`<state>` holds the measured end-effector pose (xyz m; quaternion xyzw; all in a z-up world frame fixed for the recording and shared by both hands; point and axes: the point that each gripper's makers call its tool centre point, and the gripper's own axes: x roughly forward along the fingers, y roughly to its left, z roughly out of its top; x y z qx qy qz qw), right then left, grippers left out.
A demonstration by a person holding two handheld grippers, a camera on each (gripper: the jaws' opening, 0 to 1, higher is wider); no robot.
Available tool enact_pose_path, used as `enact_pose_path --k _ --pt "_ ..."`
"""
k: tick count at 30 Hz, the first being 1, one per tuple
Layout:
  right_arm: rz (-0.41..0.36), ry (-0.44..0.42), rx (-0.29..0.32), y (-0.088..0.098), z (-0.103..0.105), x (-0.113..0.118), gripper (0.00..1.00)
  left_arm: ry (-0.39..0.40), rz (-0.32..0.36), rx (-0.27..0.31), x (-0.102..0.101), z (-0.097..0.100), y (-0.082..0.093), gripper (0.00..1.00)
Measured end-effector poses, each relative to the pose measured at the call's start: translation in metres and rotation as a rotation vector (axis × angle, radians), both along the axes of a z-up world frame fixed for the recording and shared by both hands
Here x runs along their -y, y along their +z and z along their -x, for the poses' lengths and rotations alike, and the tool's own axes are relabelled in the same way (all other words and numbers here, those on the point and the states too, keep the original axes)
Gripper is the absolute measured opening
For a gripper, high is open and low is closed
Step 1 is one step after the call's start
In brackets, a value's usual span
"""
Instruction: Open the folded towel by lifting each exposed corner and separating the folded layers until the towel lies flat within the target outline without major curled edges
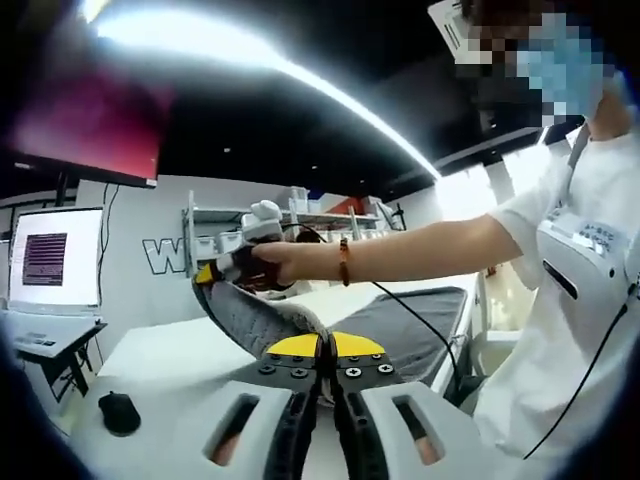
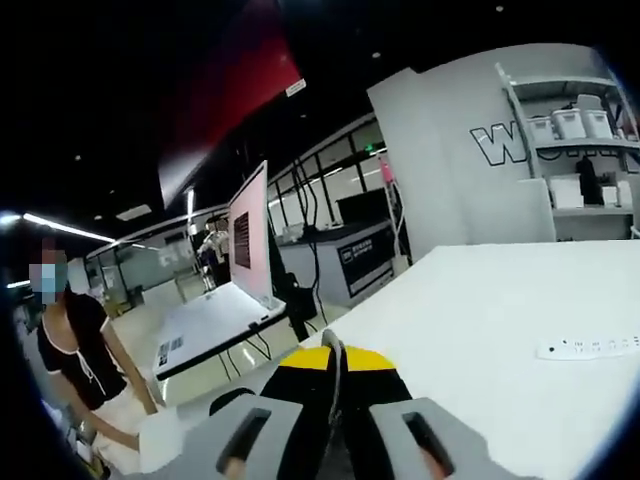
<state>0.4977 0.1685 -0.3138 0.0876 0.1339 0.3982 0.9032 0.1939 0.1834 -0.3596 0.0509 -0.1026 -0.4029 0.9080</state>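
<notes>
The grey towel point(image 1: 250, 318) is lifted off the table and stretched between both grippers. In the left gripper view, my left gripper point(image 1: 326, 348) is shut on its near edge, yellow tips pressed together. My right gripper point(image 1: 232, 268), held in a person's hand, pinches the far upper corner higher and to the left. In the right gripper view, my right gripper point(image 2: 335, 362) is shut, with a thin grey strip of towel point(image 2: 336, 385) showing between its jaws.
A dark grey mat point(image 1: 412, 322) lies on the white table point(image 1: 160, 352) under the towel. A black mouse point(image 1: 120, 412) sits near left. A monitor point(image 1: 55, 258) stands beyond the left edge. A white power strip point(image 2: 590, 347) lies on the table point(image 2: 480, 310). Another person point(image 2: 75, 345) stands far left.
</notes>
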Motion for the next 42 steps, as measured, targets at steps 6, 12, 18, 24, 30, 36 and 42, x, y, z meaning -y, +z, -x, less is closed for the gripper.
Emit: enact_pose_path --k 6,12,18,24,30,36,42 --pt "-0.006 0.007 -0.029 -0.003 -0.015 -0.010 0.00 0.003 -0.078 0.050 0.003 0.003 -0.006 0.01" --pt "-0.007 0.016 -0.054 -0.014 -0.012 -0.016 0.00 -0.010 -0.087 0.052 0.003 0.005 -0.010 0.01" --pt "-0.005 0.027 -0.072 -0.024 -0.011 -0.027 0.00 -0.032 -0.101 0.051 0.002 0.006 -0.013 0.01" --pt "-0.009 0.037 -0.083 -0.032 -0.004 -0.032 0.00 -0.041 -0.114 0.046 0.002 0.007 -0.018 0.01" --pt "-0.010 0.035 -0.093 -0.041 0.000 -0.035 0.00 -0.046 -0.121 0.038 0.002 0.007 -0.022 0.01" --pt "-0.020 0.038 -0.121 -0.057 0.001 -0.039 0.00 -0.045 -0.134 0.022 0.000 0.005 -0.029 0.01" --pt "-0.027 0.045 -0.140 -0.065 -0.001 -0.045 0.00 -0.056 -0.152 0.021 0.000 0.005 -0.033 0.01"
